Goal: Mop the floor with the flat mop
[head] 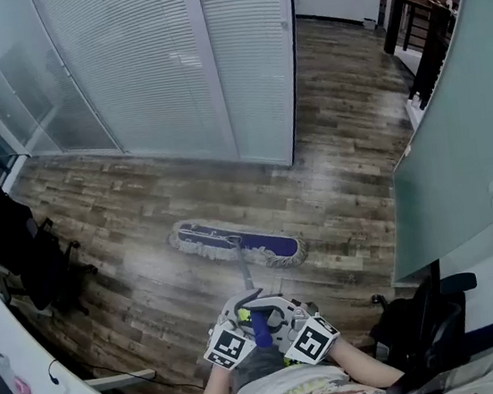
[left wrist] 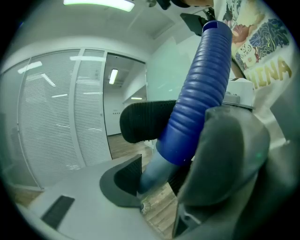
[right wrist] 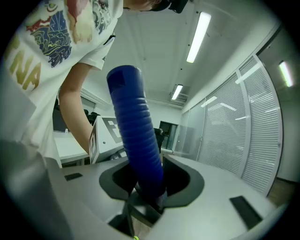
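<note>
both grippers meet on the top end of the flat mop (head: 234, 241), which reads as a two-handed hold for steering a long tool. the left gripper (head: 241, 317) and the right gripper (head: 285, 314) sit just beside each other, close to the person's body, each closed part-way round the blue ribbed grip (head: 260, 327). in the left gripper view the grip runs slantwise between the two black pads (left wrist: 140, 123), crossing in front of the upper one. in the right gripper view it stands nearly upright in the hollow between the dark pads, which hug it on both sides. neither gripper is empty and neither is spread wide. holding this high on the handle likely gives reach and leverage, so the head can be pushed without stooping.

from the grippers the thin grey shaft (head: 244, 277) slants down and forward to the mop head (head: 271, 248). the head lies flat on the wooden floor (head: 131, 207), well ahead of and below both grippers and about midway between them, with its long side crosswise to the shaft.

the head is long and narrow, blue on top, with a pale fringe round its edge. the grip is deep blue with ringed ridges and gives way to the paler shaft just past the left gripper's pads. the boards near the head show a sheen; whether that is wet or just reflected light i cannot tell.
</note>
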The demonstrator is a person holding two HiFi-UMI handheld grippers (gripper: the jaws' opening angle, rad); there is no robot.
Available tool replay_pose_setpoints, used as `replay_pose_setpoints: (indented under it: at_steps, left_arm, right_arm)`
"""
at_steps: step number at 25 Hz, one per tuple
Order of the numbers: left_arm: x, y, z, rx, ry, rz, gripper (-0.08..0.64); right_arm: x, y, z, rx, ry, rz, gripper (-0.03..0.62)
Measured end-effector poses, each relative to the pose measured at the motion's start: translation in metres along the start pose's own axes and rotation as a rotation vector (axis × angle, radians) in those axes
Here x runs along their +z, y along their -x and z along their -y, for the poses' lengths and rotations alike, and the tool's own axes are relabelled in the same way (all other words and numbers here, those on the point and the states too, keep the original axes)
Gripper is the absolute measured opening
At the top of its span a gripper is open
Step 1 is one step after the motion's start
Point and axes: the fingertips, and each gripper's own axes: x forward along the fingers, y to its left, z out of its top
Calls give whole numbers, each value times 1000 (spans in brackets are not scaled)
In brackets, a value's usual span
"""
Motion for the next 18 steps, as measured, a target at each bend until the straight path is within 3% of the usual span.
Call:
replay_pose_setpoints:
  at_steps: [3,9,18]
  left_arm:
    - [-1,-6,-4,-22,-39,-8,133]
    - [-16,-20,-44,-32,-23,-11,135]
    - [-9,-32,-187,-38,-5,23,135]
  right_arm:
    - [-4,0,8,-15,-14,12,134]
    - [-19,-27,40,-18,-12,3,135]
    - [-25,-124,145,-21,-8,-21,137]
